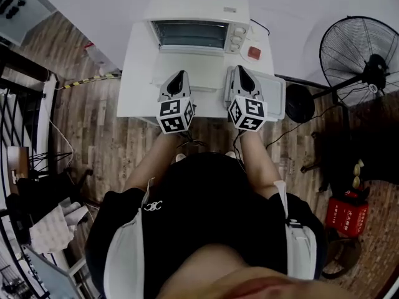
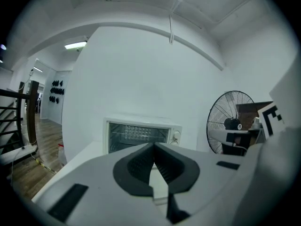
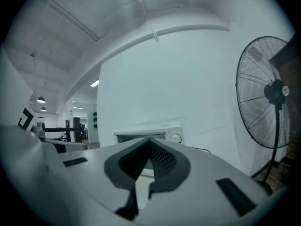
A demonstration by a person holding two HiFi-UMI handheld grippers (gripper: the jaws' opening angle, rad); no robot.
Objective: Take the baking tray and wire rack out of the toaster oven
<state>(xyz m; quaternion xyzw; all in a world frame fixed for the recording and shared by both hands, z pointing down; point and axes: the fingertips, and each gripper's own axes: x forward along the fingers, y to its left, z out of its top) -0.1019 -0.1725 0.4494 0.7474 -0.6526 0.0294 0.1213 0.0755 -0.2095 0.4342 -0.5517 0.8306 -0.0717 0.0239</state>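
Observation:
A white toaster oven (image 1: 196, 23) stands at the back of a white table (image 1: 134, 86). A flat pale panel (image 1: 187, 70) lies just in front of it, apparently its door folded down. A pale tray (image 1: 274, 97) rests on the table's right front part, half hidden by my right gripper (image 1: 240, 68). My left gripper (image 1: 180, 73) hangs beside it over the table's front. Both point at the oven (image 2: 141, 134) (image 3: 127, 136) and are held apart from it. The left gripper (image 2: 153, 145) and the right gripper (image 3: 149, 139) are shut with nothing between the jaws. No wire rack can be made out.
A small red object (image 1: 254, 52) and a black cable lie at the table's back right. A large standing fan (image 1: 365, 61) (image 2: 233, 121) (image 3: 270, 93) is to the right of the table. A white wall rises behind the oven. Clutter and a railing line the left.

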